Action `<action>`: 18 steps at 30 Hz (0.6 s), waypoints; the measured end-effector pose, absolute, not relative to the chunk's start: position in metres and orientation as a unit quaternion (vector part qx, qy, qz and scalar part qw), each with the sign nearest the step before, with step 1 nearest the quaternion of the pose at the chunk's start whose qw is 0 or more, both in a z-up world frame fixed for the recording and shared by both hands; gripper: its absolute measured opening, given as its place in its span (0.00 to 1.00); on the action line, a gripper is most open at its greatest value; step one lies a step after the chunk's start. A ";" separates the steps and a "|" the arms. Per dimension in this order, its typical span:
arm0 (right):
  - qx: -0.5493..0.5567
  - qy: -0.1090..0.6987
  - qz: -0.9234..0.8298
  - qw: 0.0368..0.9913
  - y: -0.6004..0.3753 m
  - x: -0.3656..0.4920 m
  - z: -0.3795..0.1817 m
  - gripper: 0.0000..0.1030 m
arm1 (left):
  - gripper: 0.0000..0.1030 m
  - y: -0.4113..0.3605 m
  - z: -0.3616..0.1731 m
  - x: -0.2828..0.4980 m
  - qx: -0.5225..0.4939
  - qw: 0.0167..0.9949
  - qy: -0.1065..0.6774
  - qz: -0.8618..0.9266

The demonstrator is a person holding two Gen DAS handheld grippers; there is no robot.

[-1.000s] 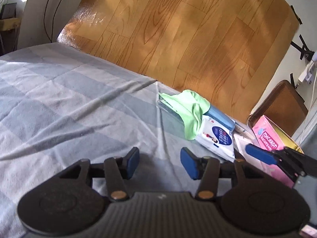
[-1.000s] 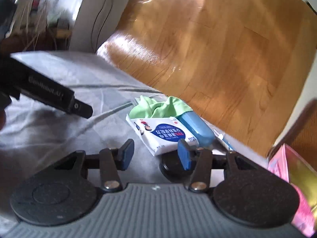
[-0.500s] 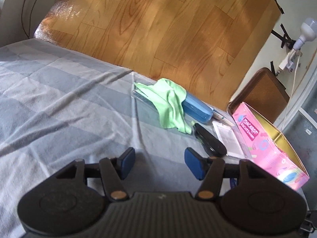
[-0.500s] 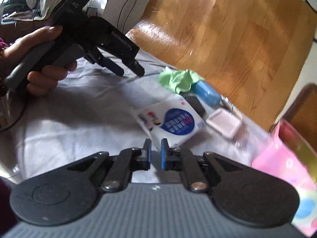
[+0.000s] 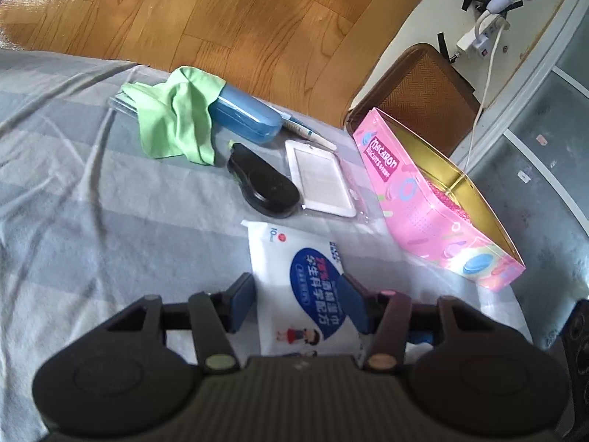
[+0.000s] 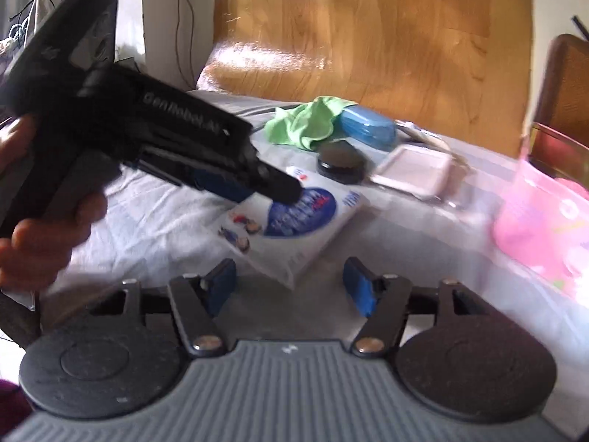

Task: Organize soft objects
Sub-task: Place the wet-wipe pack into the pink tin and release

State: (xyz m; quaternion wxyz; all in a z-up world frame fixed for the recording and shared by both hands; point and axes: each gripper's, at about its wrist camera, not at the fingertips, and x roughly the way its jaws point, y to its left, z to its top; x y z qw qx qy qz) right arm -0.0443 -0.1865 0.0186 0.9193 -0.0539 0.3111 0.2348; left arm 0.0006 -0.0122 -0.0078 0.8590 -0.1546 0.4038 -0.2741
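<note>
**A:** Which step is this? The left gripper (image 5: pixel 298 300) is down over the wipes pack (image 5: pixel 294 258), a finger on each side of it, and the jaws have just been closing in. I can't say the pads are pressing on it yet, so I'd call it unclamped, mid-grab.

**B:** Agreed. The pack lies flat on the grey bedsheet (image 5: pixel 73 184), just beside the pink biscuit box (image 5: pixel 423 217), and the box is open on top. The right gripper (image 6: pixel 291 283) sits nearer the camera than the pack, jaws just opened wide, nothing between them.

**A:** Next move, I guess: finish the squeeze, lift, carry it to the box. It's a squishy pack, so it may sag or slip.

**B:** The green cloth (image 5: pixel 176 121), beyond the pack, is draped over a blue case (image 5: pixel 246 116) and hides one end of it. The box is blurred and cut off in the right view, and the pack's near end is hidden under the left gripper's body.
</note>
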 end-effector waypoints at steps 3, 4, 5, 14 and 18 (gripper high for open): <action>-0.057 0.293 0.231 0.926 -0.184 -0.049 0.019 0.55 | 0.43 -0.015 -0.002 -0.004 -0.142 0.871 0.398 -0.250; -0.054 0.279 0.228 0.931 -0.186 -0.055 0.022 0.55 | 0.43 -0.014 0.001 -0.007 -0.146 0.871 0.395 -0.255; -0.050 0.258 0.226 0.938 -0.192 -0.063 0.027 0.55 | 0.43 -0.014 0.007 -0.007 -0.150 0.869 0.390 -0.263; -0.072 0.144 0.113 0.980 -0.254 -0.062 0.074 0.55 | 0.43 -0.103 0.072 0.021 -0.109 0.870 0.323 -0.355; -0.046 0.158 0.059 0.985 -0.303 -0.031 0.088 0.56 | 0.43 -0.172 0.082 0.056 -0.085 0.856 0.323 -0.394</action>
